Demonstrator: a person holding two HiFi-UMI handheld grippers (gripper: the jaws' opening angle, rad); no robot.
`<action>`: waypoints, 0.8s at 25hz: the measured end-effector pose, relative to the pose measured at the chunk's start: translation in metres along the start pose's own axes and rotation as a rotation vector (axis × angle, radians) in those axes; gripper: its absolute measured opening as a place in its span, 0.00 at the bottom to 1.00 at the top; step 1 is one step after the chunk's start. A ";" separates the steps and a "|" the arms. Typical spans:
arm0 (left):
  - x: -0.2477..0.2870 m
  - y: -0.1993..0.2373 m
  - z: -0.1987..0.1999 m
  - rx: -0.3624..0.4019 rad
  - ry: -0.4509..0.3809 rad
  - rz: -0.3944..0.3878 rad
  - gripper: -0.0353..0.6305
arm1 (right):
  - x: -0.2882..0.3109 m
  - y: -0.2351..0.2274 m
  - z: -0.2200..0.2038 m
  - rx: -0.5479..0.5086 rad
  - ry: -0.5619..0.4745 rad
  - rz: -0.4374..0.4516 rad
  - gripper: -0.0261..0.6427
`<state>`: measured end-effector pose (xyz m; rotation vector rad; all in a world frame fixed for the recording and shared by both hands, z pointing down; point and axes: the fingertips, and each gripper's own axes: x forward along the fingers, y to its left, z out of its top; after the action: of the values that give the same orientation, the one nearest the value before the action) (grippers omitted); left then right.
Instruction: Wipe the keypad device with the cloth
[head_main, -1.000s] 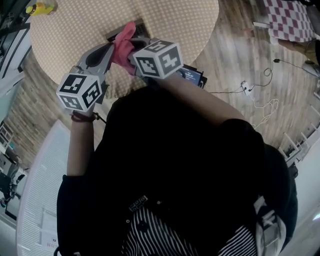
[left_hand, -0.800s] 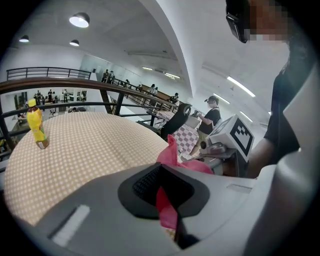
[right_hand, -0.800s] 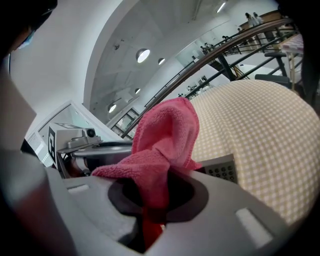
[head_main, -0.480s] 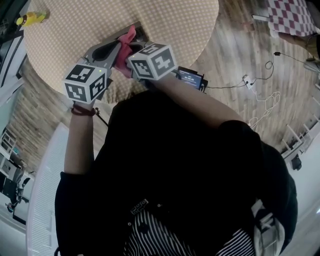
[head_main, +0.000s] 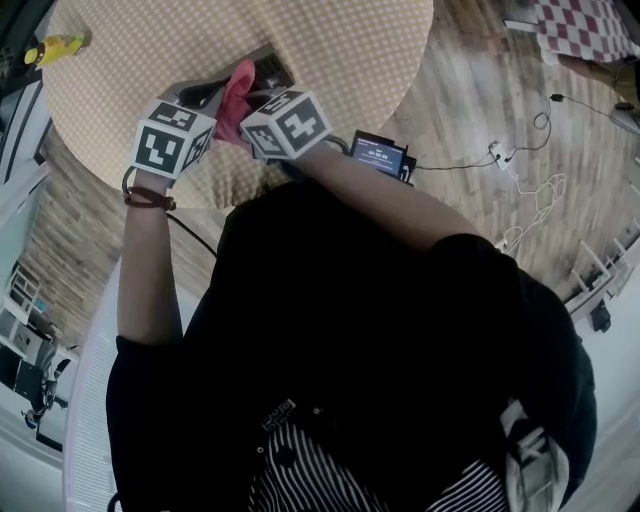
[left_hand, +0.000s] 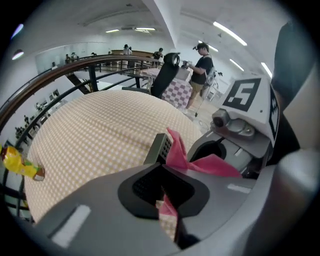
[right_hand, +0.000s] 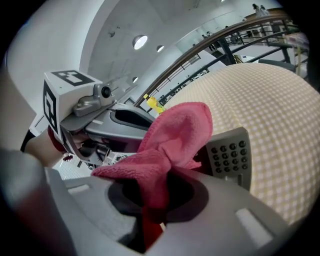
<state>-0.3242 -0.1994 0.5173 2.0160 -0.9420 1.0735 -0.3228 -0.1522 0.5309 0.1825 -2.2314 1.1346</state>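
Keypad device (left_hand: 159, 148) lengthwise from left gripper (left_hand: 163, 175)

You are working with two tongs, the left tongs (left_hand: 162, 189) and the right tongs (right_hand: 150, 200). There is one pink cloth (right_hand: 175, 135) and one keypad device (right_hand: 229, 156). You have one round bench (head_main: 350, 50). One yellow object (head_main: 58, 45) sits at its far edge, and one dark box (head_main: 378, 154) with a lit screen at its near edge.

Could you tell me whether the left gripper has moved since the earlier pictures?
Yes. The left gripper has moved forward: its marker cube, which straddled the table's near edge, now sits fully over the tabletop.
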 end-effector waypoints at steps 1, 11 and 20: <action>0.003 0.002 -0.004 0.035 0.037 0.010 0.06 | 0.003 0.000 -0.004 0.001 0.007 -0.001 0.13; 0.038 0.005 -0.028 0.232 0.216 0.004 0.06 | 0.020 -0.012 -0.016 0.006 0.044 -0.027 0.13; 0.027 0.016 -0.009 0.244 0.156 0.068 0.06 | 0.024 -0.016 -0.005 0.000 0.019 -0.025 0.13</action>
<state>-0.3300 -0.2083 0.5484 2.0678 -0.8371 1.4202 -0.3329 -0.1547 0.5584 0.1982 -2.2070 1.1181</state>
